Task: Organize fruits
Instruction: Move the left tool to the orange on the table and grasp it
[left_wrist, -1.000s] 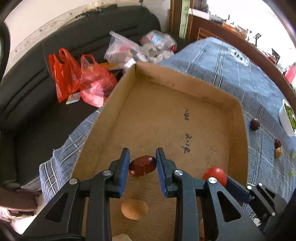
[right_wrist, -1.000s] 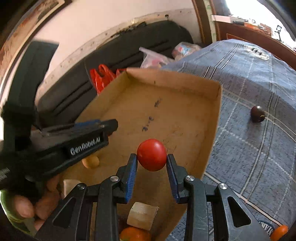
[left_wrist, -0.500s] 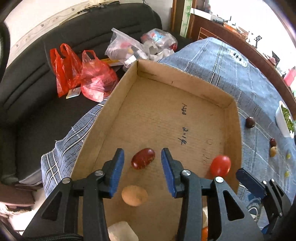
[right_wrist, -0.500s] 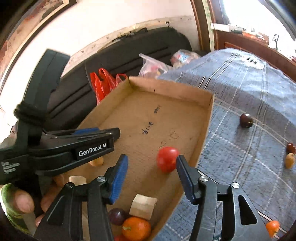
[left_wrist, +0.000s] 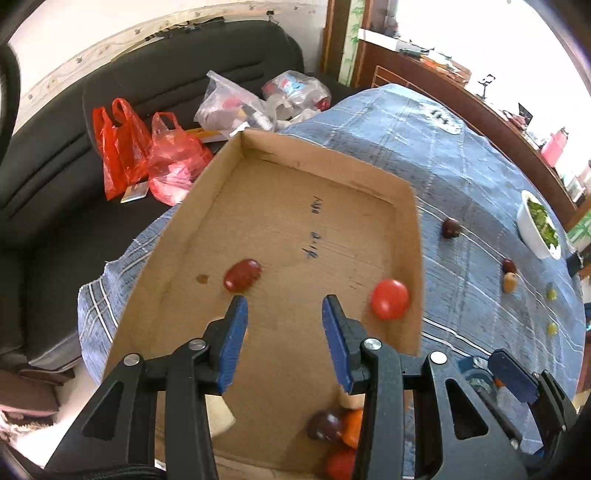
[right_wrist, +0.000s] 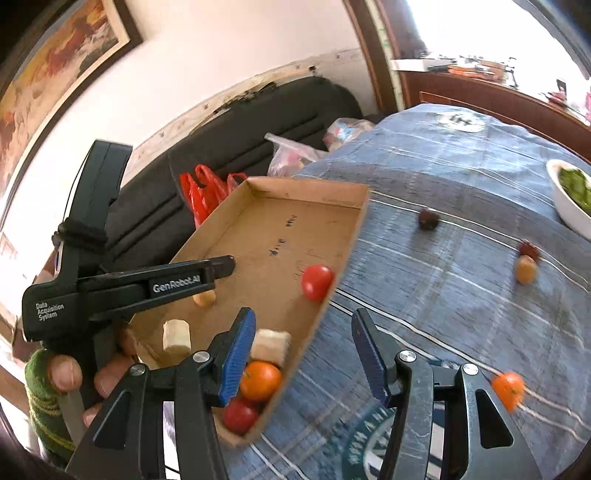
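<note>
Left gripper (left_wrist: 282, 317) is spread wide and empty over the cardboard box (left_wrist: 410, 258). Just ahead of it, a dark red fruit (left_wrist: 242, 274) lies on the box floor, a tomato (left_wrist: 389, 299) by the right wall. Right gripper (right_wrist: 303, 349) gapes, empty, above the box's near corner. Further out, loose fruit (right_wrist: 428, 219) dots the blue tablecloth (right_wrist: 443, 295).

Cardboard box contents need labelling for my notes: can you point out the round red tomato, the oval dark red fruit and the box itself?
round red tomato (left_wrist: 389, 299), left wrist view, middle of its skin.
oval dark red fruit (left_wrist: 242, 274), left wrist view, centre.
cardboard box (left_wrist: 325, 158), left wrist view, far wall rim.
</note>
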